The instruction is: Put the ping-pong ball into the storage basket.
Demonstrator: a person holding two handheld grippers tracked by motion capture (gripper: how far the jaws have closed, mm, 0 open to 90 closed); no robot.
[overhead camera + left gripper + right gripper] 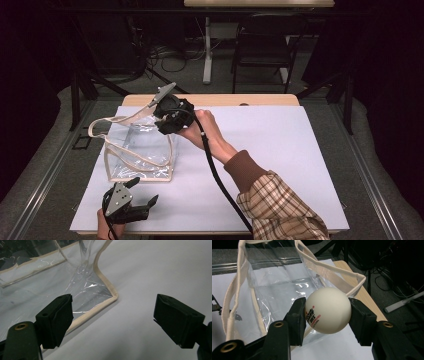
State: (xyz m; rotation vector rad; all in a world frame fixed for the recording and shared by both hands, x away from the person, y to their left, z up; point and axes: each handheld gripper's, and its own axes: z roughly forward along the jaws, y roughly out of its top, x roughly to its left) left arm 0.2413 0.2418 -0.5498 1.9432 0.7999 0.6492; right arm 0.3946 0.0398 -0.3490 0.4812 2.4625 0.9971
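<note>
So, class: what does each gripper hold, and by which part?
The right gripper clamps a white ball across its middle; the left gripper is open, holding nothing.

Right tongs are up over the top of the clear bag, which stands on the white table. Left tongs sit near the front edge, jaws spread apart.

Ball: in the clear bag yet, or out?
Out. The ball sits clamped in the right gripper, above the clear bag.
</note>
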